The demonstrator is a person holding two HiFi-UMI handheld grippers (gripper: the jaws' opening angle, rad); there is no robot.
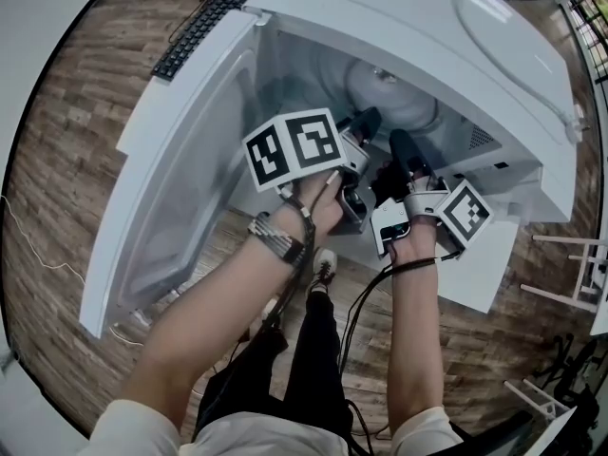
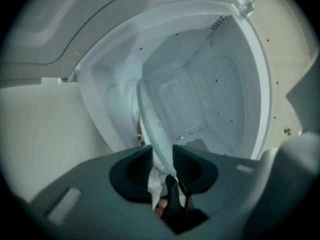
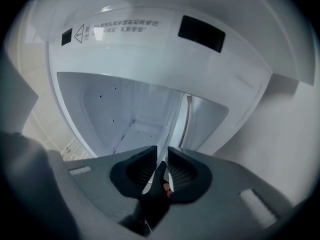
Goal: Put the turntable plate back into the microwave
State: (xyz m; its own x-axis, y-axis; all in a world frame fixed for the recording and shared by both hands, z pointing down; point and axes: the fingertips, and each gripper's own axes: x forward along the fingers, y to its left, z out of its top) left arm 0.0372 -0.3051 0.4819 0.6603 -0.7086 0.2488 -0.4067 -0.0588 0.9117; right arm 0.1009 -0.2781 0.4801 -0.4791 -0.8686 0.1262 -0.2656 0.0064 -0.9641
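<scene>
Both edges of the turntable plate (image 2: pixel 152 121), inside the microwave (image 1: pixel 456 36), lie between jaws, the right gripper (image 3: pixel 162 151) pinching, the left gripper (image 2: pixel 162 151) spread, so seating seems nearly done; the right's release likely comes next.

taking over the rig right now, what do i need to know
Left gripper: jaws apart, plate rim between them, grip looks loose.
Right gripper: jaws shut on the plate's rim.
Plate: inside the microwave, door open; seated or not, I cannot tell.
Done: plate is in the cavity.
Left: check it sits flat, release the right jaws, pull both grippers out.
</scene>
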